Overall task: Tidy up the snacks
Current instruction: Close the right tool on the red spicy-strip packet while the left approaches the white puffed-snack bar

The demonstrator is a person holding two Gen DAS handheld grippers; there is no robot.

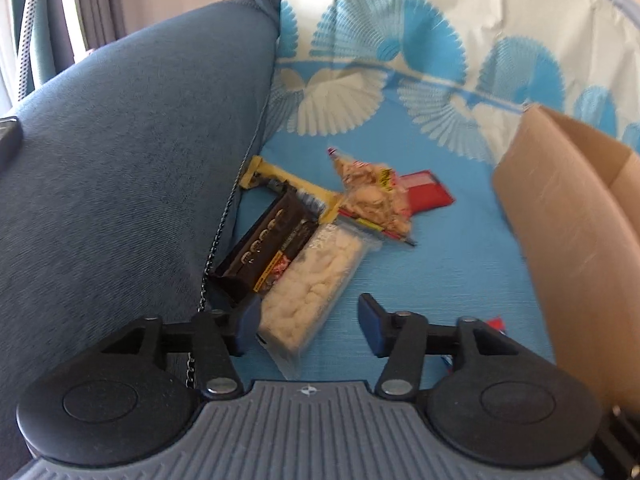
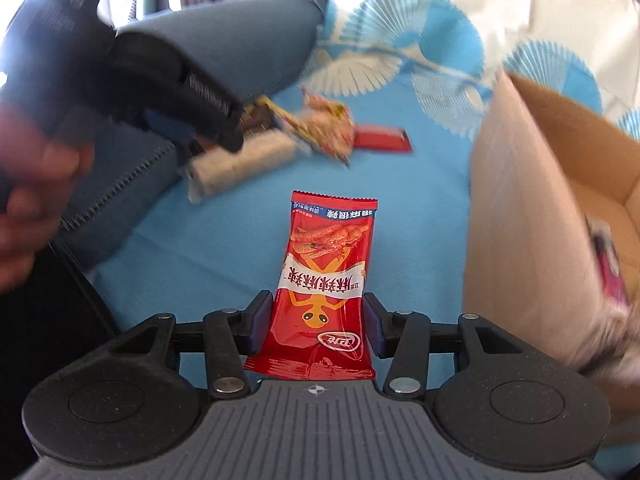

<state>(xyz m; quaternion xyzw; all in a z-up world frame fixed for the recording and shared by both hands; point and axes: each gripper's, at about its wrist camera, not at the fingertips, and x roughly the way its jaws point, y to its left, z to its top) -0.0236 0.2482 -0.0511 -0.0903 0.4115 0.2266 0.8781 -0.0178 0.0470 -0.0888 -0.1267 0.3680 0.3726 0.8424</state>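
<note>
Between the blue pads of the right gripper (image 2: 316, 326) sits a red snack packet (image 2: 326, 280), its lower end pinched from both sides and its top reaching away over the blue patterned cloth (image 2: 224, 248). Just right of that gripper rises the near wall of a cardboard box (image 2: 524, 208), with a blurred packet inside it at the far right. Ahead and to the left, the left gripper (image 2: 188, 136), held in a person's hand (image 2: 36, 200), hangs over the near end of a clear pack of pale puffed pieces (image 2: 244, 160). From the left wrist, the left gripper (image 1: 308, 324) stands partly spread with nothing pinched; that clear pack (image 1: 316, 280) lies on the cloth by its left finger (image 1: 246, 322), while the right finger is over bare cloth. Just left of the clear pack, a black snack box (image 1: 268, 244) lies against a blue-grey cushion (image 1: 120, 160). Farther on lie a yellow wrapper (image 1: 276, 178), a crumpled clear bag of beige pieces (image 1: 372, 196) and a flat red packet (image 1: 428, 188), all in one loose cluster.
</note>
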